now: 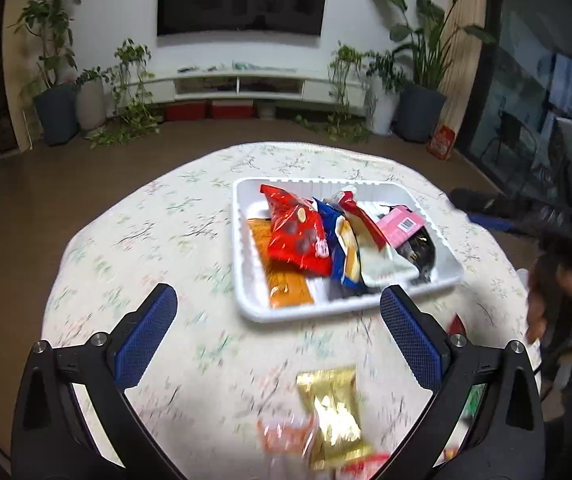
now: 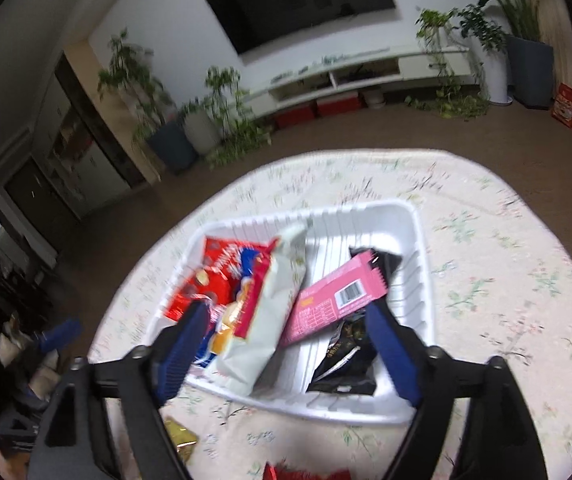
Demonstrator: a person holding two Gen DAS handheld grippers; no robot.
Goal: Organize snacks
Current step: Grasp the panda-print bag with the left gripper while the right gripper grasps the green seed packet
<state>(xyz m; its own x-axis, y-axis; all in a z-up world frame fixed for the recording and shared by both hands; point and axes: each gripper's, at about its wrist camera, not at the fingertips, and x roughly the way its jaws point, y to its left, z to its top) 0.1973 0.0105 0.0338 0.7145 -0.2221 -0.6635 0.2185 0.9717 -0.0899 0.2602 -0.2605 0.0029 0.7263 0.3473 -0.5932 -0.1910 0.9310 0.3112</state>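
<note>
A white tray (image 1: 246, 280) on the round floral table holds several snack packs: a red bag (image 1: 293, 232), an orange pack (image 1: 286, 284), a blue-and-white bag (image 1: 345, 256), a pink pack (image 1: 399, 226) and a black pack (image 1: 421, 252). My left gripper (image 1: 278, 308) is open and empty, above the table in front of the tray. A gold pack (image 1: 331, 412) lies loose between its fingers, near an orange-clear wrapper (image 1: 286, 432). My right gripper (image 2: 286, 320) is open and empty over the tray (image 2: 417, 264), above the pink pack (image 2: 333, 300) and white bag (image 2: 270, 320).
The table (image 1: 146, 232) has a floral cloth and a rounded edge with brown floor beyond. A red wrapper (image 2: 305, 474) and the gold pack (image 2: 180, 438) lie at the near edge in the right wrist view. Plants, a TV and a low cabinet stand far behind.
</note>
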